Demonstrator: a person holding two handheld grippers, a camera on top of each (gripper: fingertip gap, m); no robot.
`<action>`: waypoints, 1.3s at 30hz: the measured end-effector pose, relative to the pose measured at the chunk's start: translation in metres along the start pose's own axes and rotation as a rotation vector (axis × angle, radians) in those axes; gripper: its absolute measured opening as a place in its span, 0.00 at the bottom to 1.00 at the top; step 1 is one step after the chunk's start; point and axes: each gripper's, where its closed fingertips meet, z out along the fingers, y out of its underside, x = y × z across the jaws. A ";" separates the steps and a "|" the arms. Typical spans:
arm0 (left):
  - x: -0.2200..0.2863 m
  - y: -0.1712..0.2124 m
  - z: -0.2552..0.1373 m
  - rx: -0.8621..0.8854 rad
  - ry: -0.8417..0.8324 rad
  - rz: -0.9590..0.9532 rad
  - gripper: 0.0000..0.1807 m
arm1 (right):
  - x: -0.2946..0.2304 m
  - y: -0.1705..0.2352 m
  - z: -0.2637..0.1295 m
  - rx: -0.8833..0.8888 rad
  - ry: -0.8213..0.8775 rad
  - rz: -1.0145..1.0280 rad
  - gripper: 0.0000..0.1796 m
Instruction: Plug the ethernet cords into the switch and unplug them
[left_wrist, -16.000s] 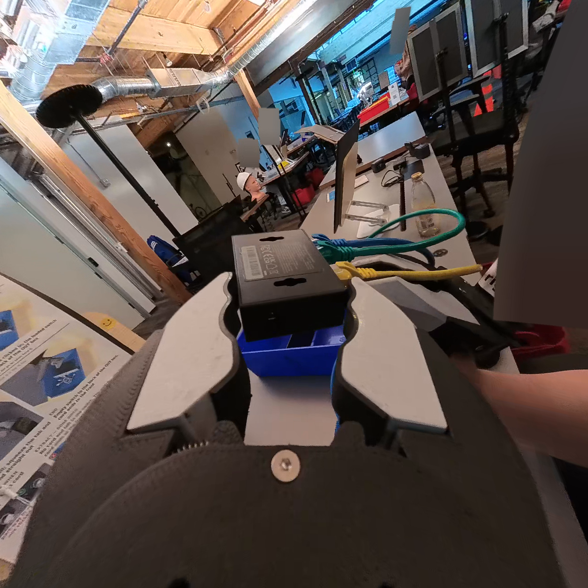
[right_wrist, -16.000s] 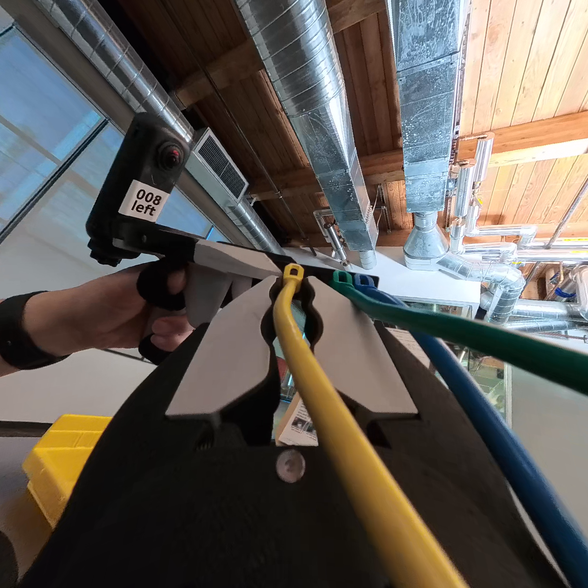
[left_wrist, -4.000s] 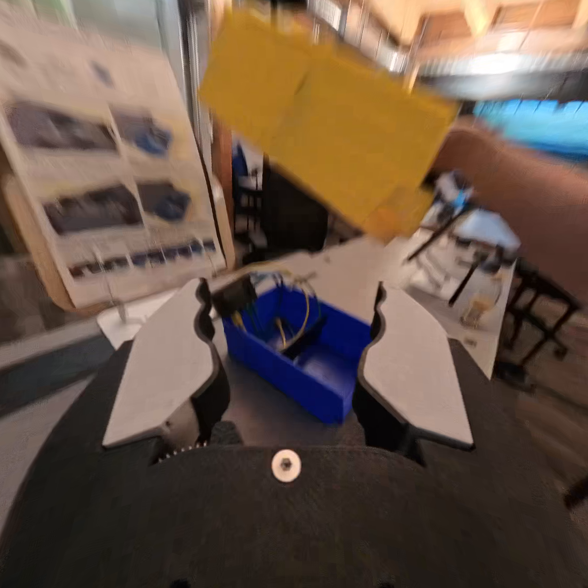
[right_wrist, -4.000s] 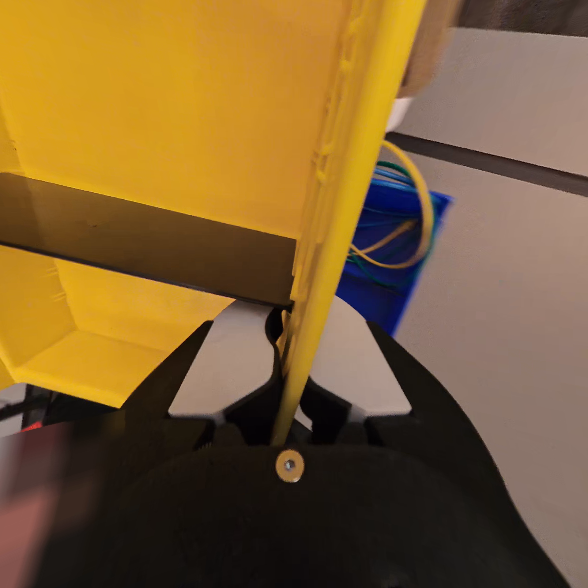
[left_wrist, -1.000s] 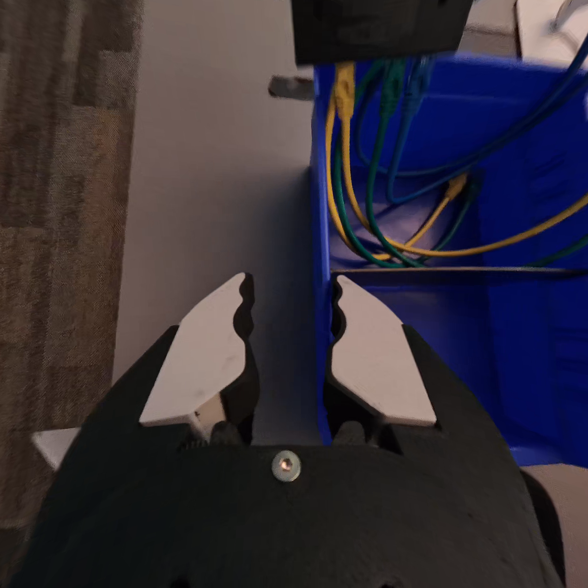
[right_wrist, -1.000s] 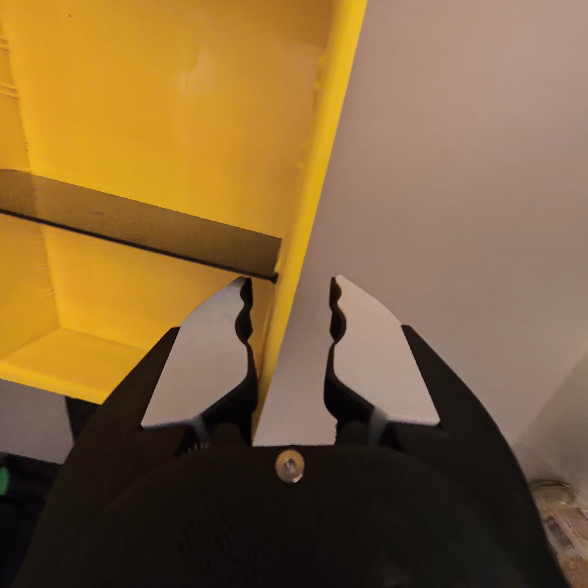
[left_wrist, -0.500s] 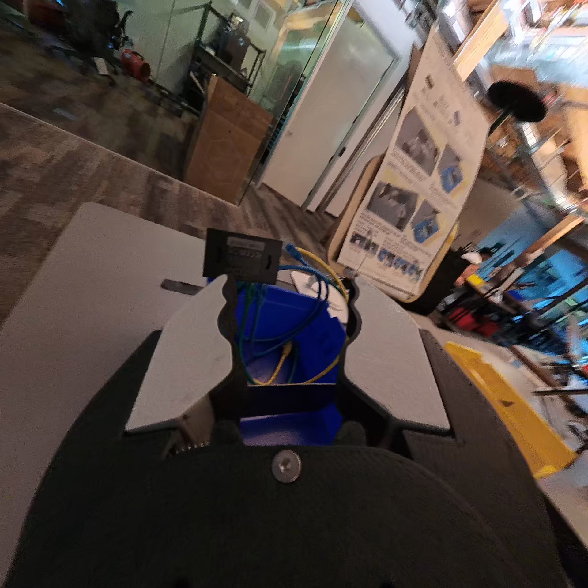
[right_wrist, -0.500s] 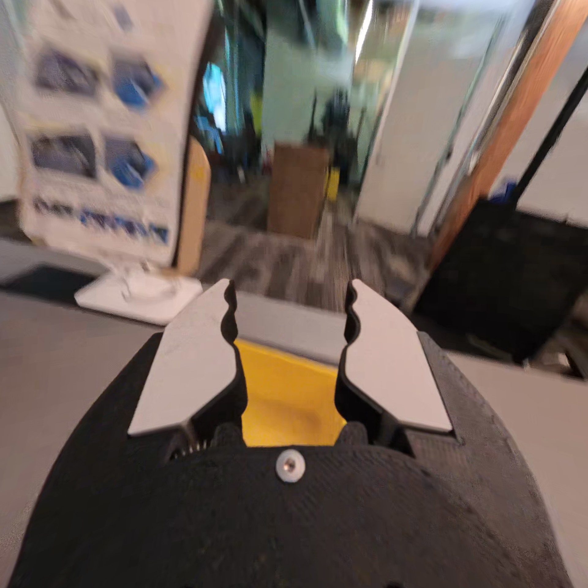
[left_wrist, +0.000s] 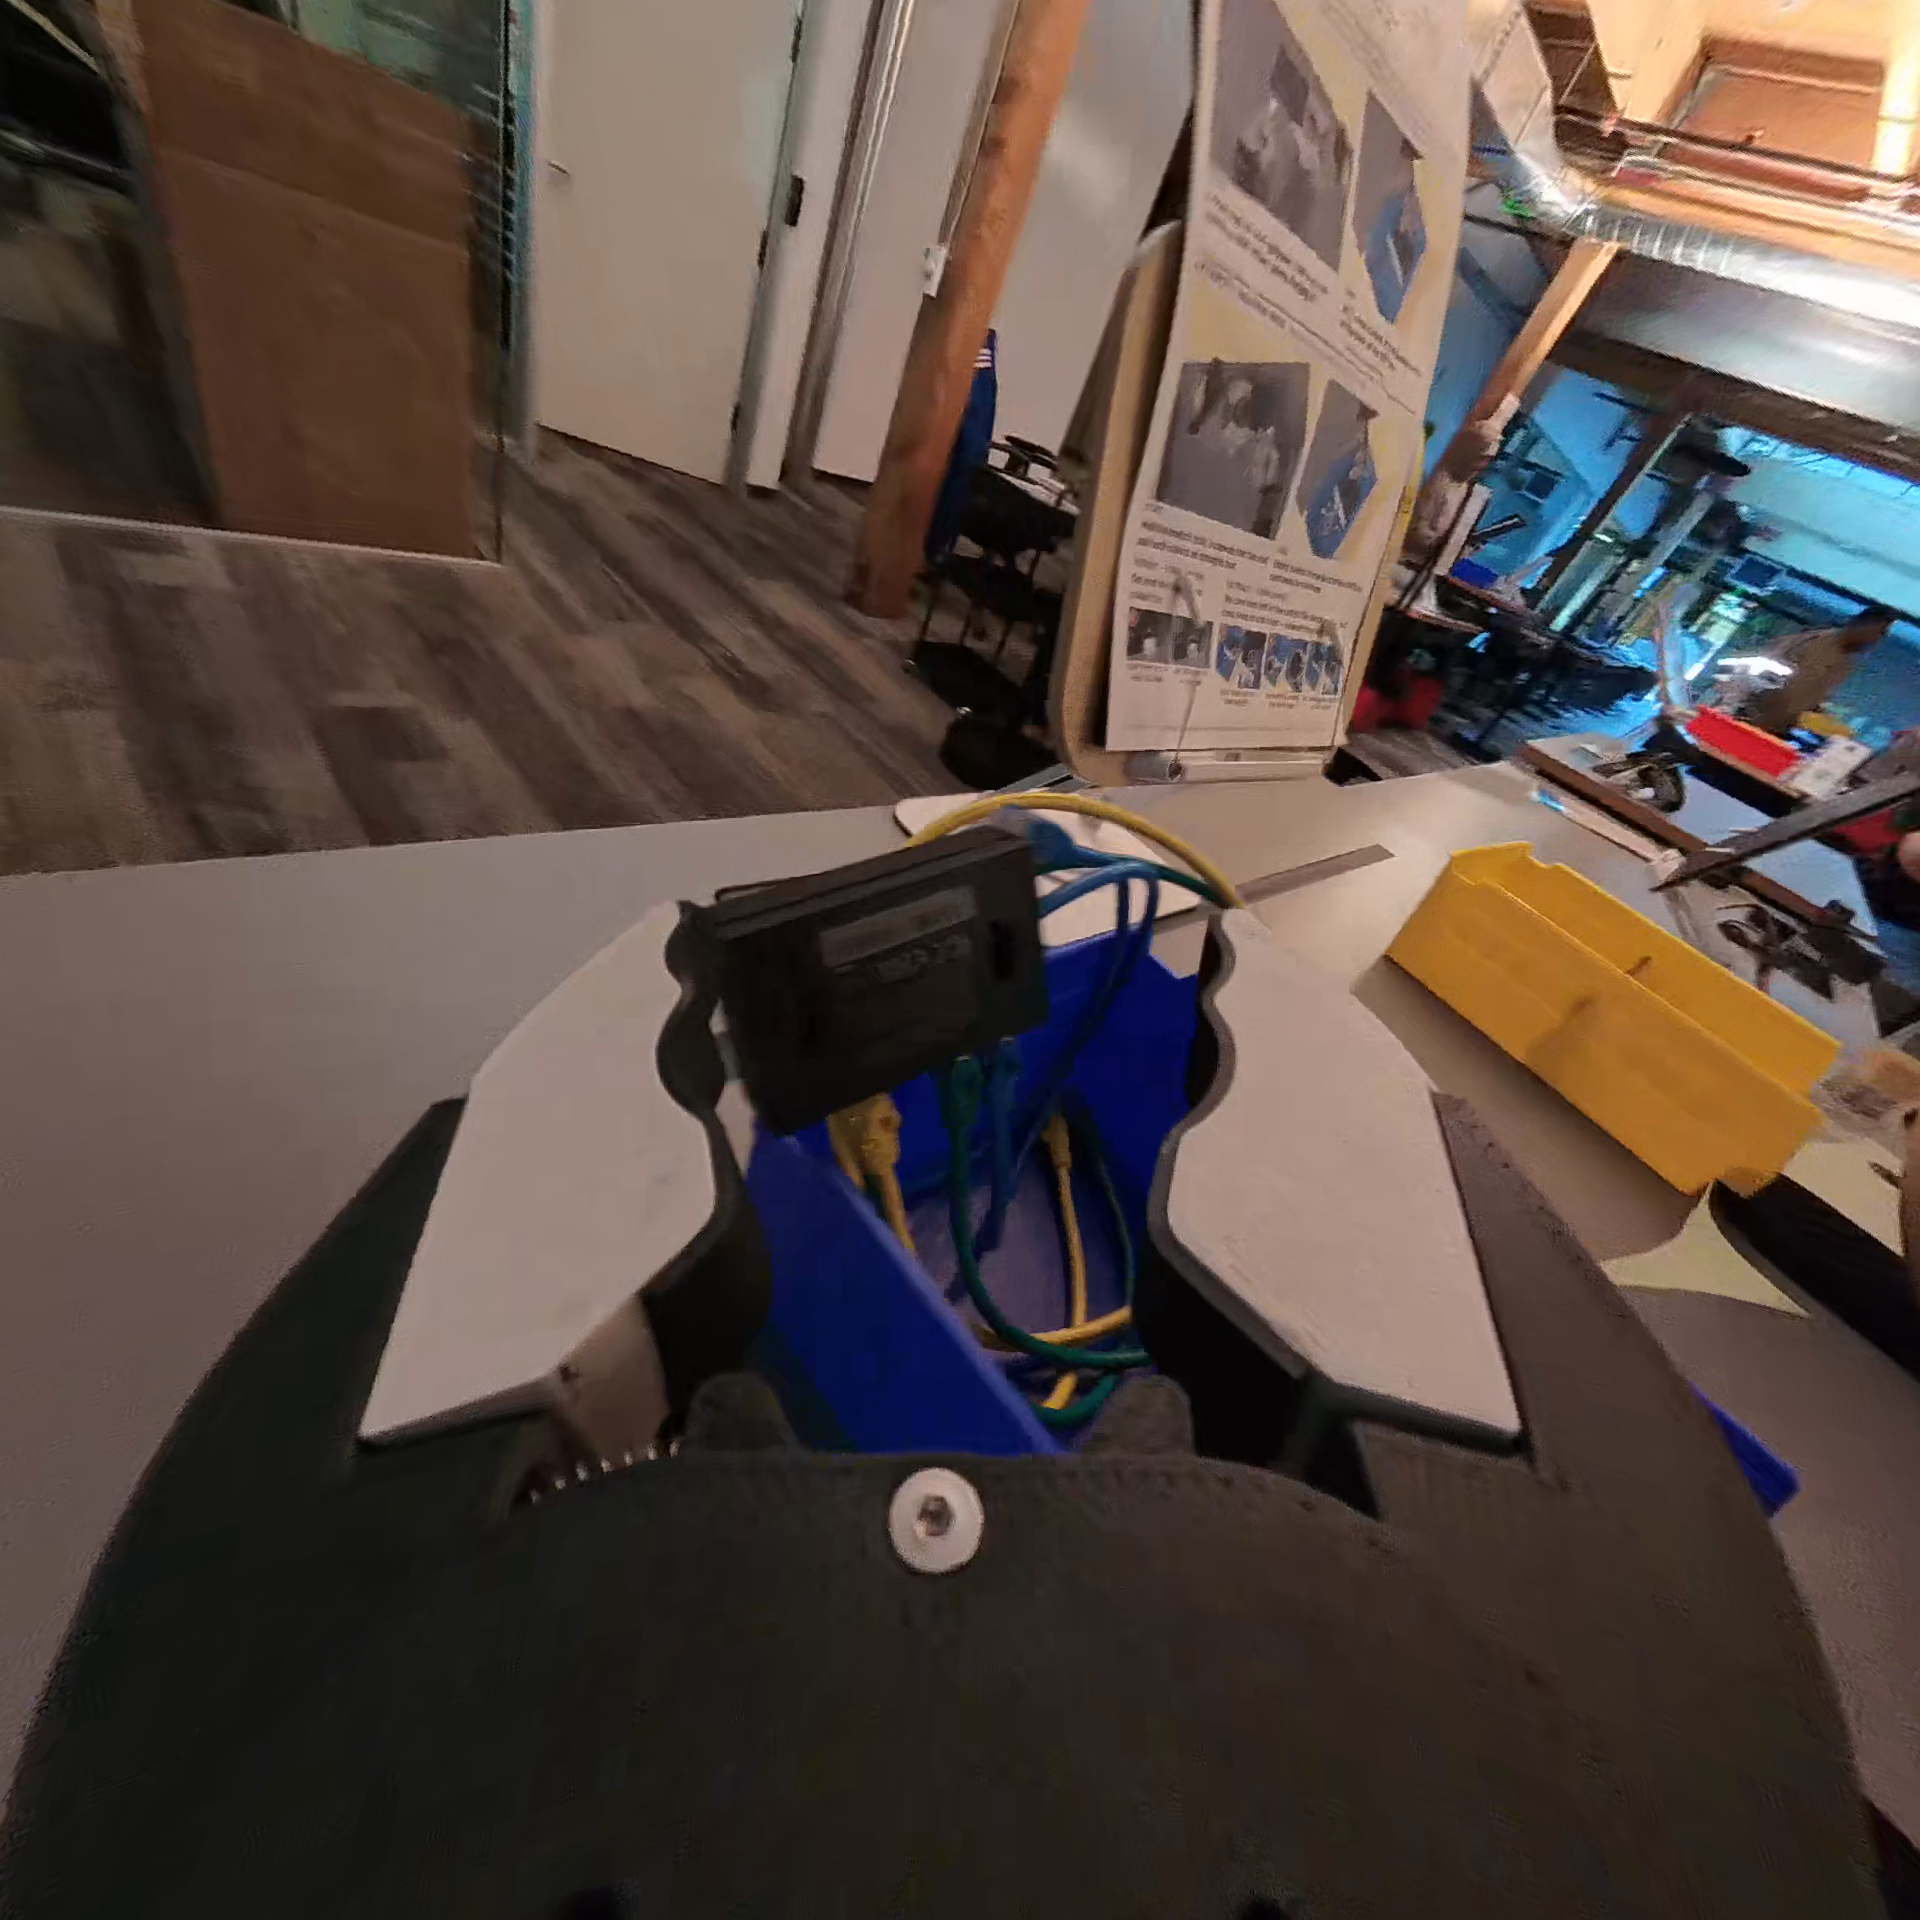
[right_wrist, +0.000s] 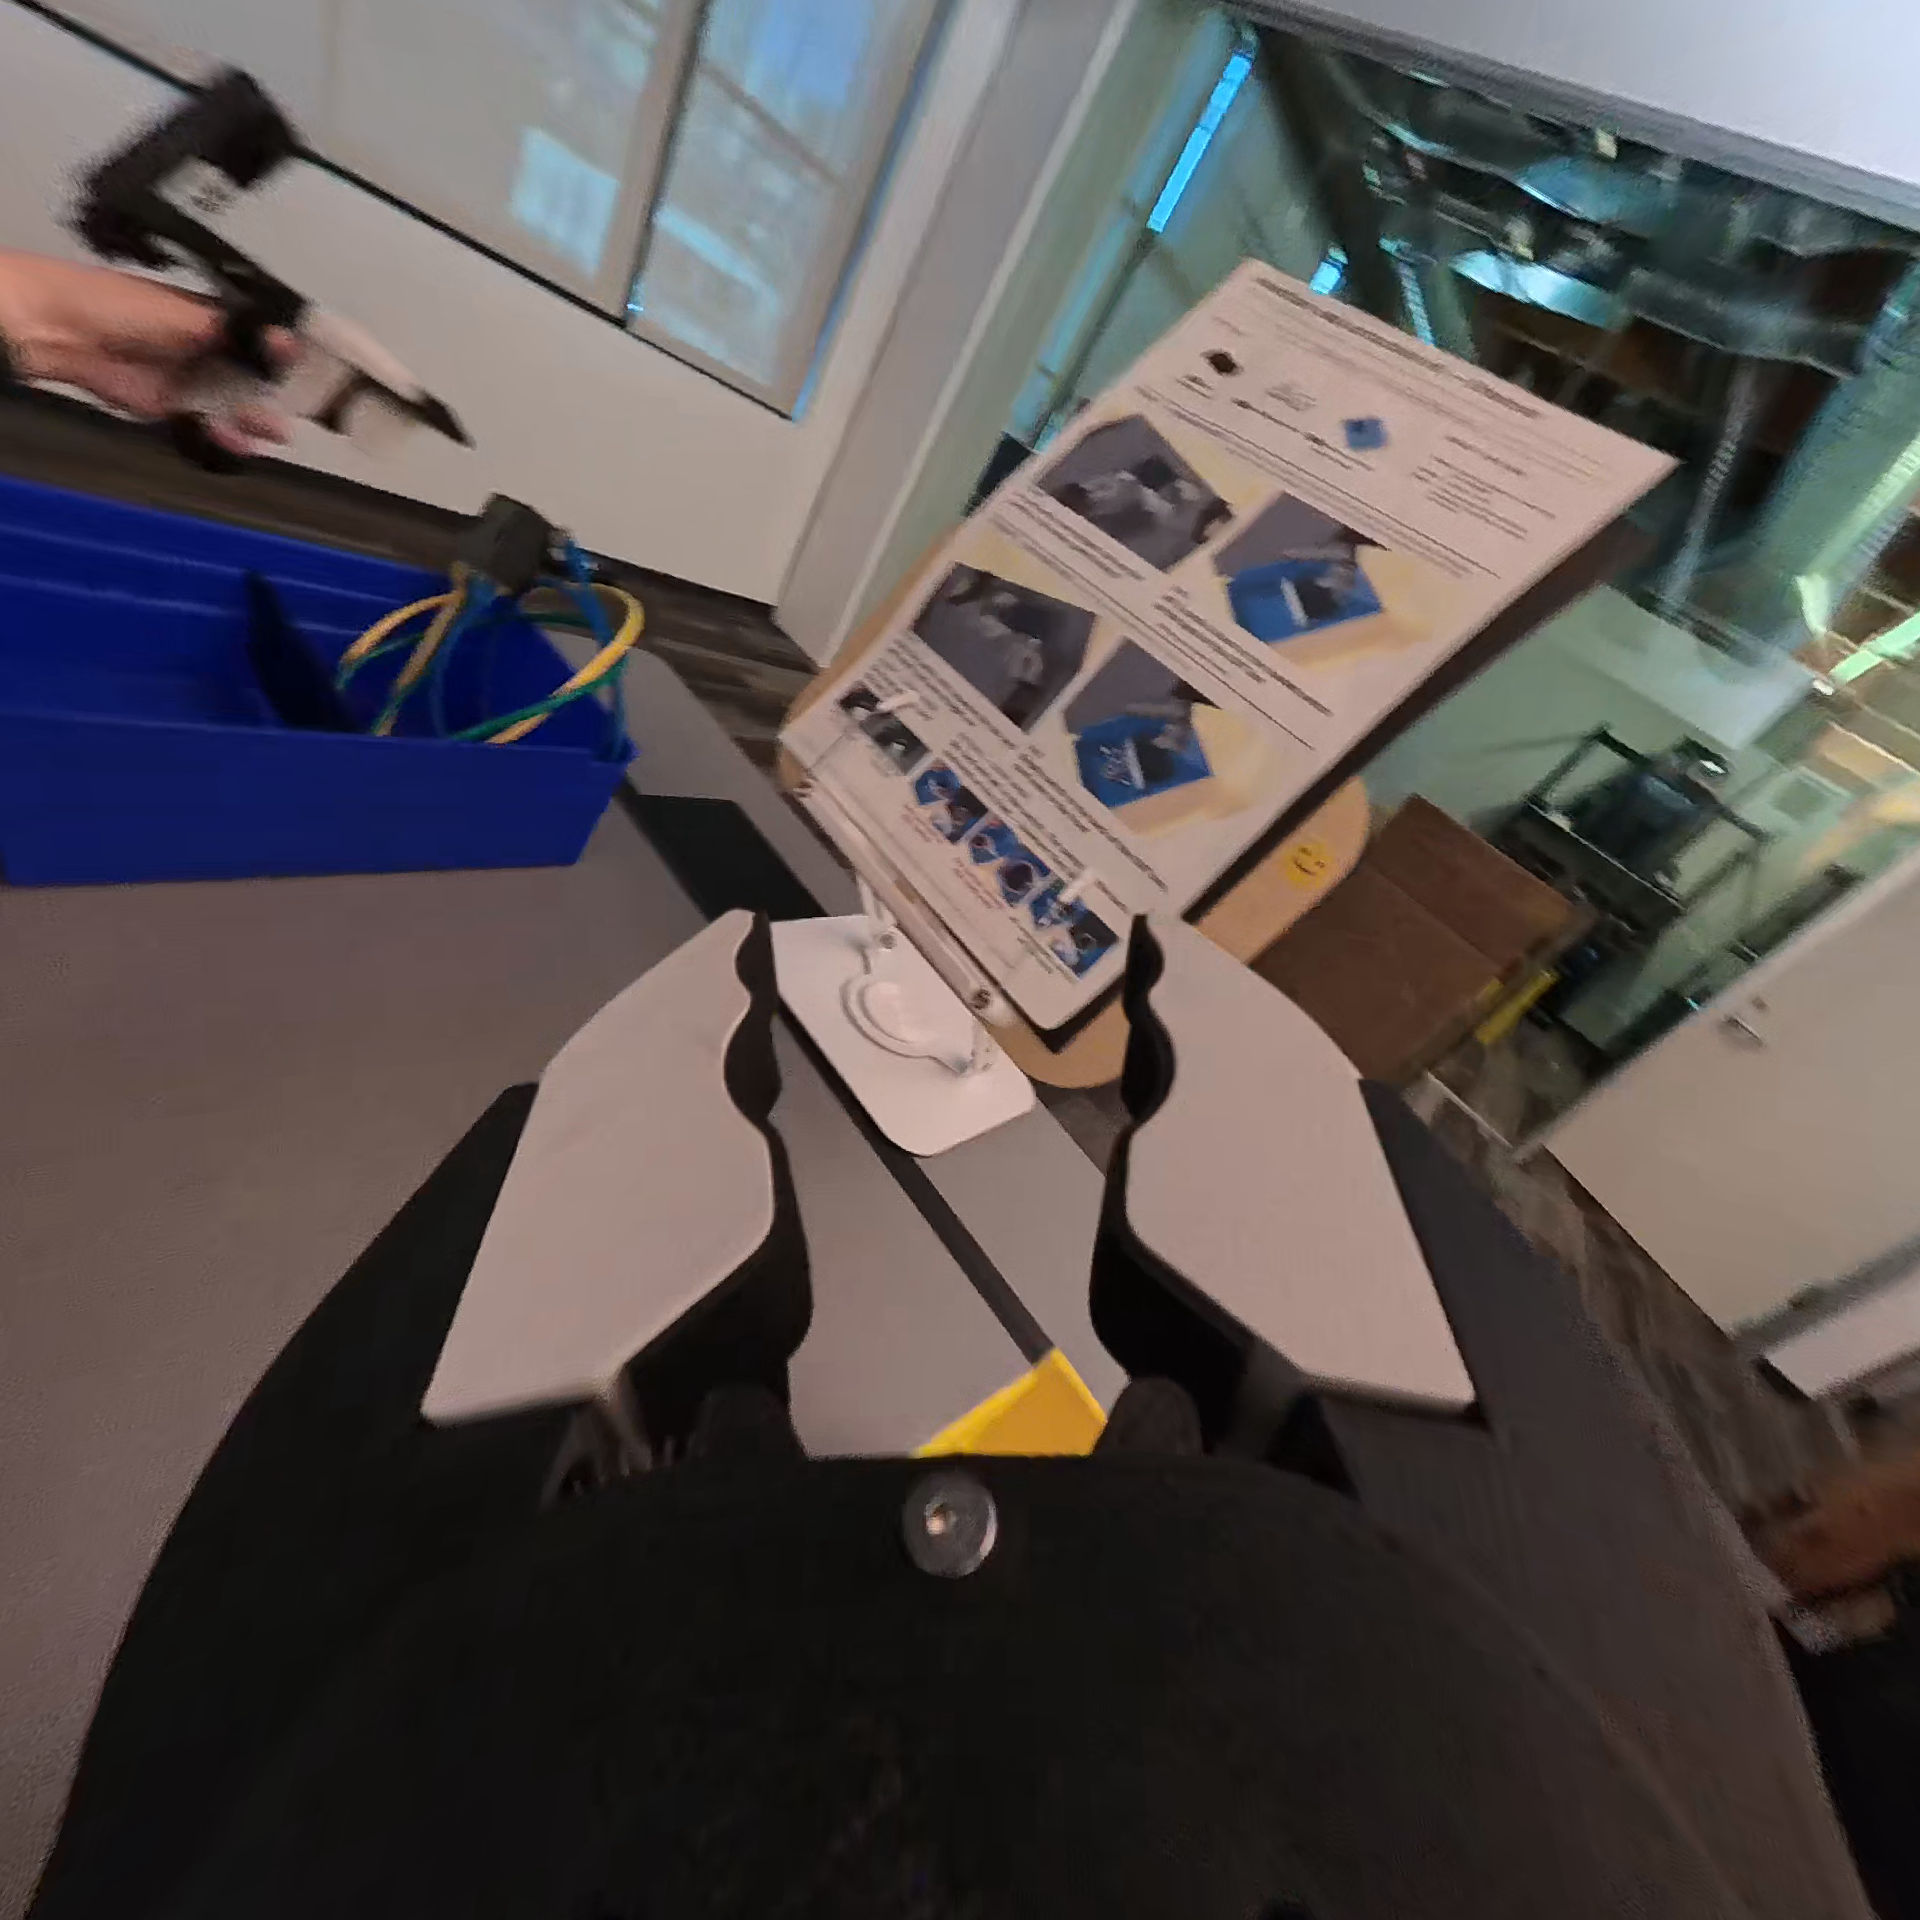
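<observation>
Switch (left_wrist: 878, 997) perches on the blue bin (left_wrist: 904, 1340)'s far rim, cords (left_wrist: 1039, 1226) dangling inside (probably parked there for reach). Left gripper (left_wrist: 940, 997) and right gripper (right_wrist: 945, 997) gape wide, both empty.

Switch (left_wrist: 883, 997) atop blue bin (left_wrist: 894, 1340); cords (left_wrist: 1039, 1236) plugged.

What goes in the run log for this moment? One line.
left gripper: open, over blue bin | switch: on bin, cords plugged | right gripper: open, empty
</observation>
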 end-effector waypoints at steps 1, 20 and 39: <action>-0.008 0.003 0.004 -0.001 0.040 -0.019 0.49 | -0.007 -0.004 0.000 0.020 -0.045 -0.005 0.37; -0.026 0.037 0.046 -0.090 0.664 -0.138 0.42 | -0.049 -0.003 0.010 0.048 -0.306 0.023 0.31; 0.051 -0.031 0.047 -0.089 0.604 0.227 0.17 | -0.068 0.005 0.004 -0.006 -0.393 -0.064 0.26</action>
